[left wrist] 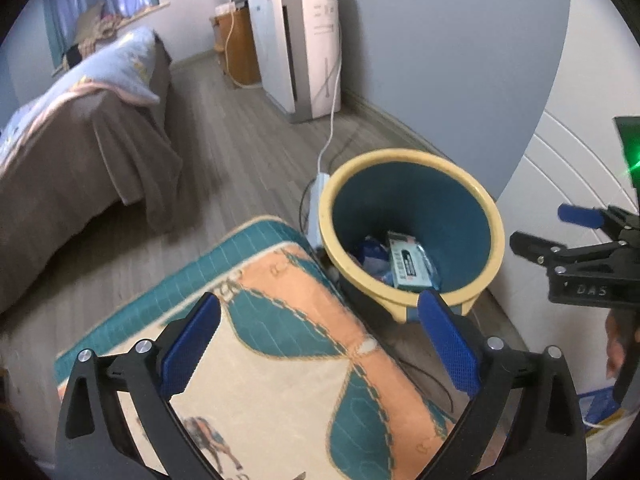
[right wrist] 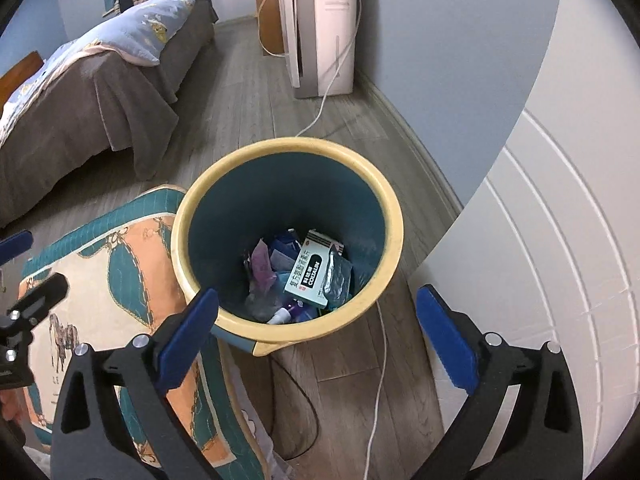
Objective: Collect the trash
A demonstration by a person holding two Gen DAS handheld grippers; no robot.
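Grey plank floor (right wrist: 248, 120) carries a yellow-rimmed bin (right wrist: 394, 216) of trash; left gripper (left wrist: 320, 344) and right gripper (right wrist: 318, 340) hang released, empty.

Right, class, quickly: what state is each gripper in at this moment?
Left gripper: open, holding nothing.
Right gripper: open, holding nothing.

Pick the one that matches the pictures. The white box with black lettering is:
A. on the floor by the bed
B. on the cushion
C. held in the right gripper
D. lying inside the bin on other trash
D: the box lies in the bin on wrappers, and both grippers are open and empty.
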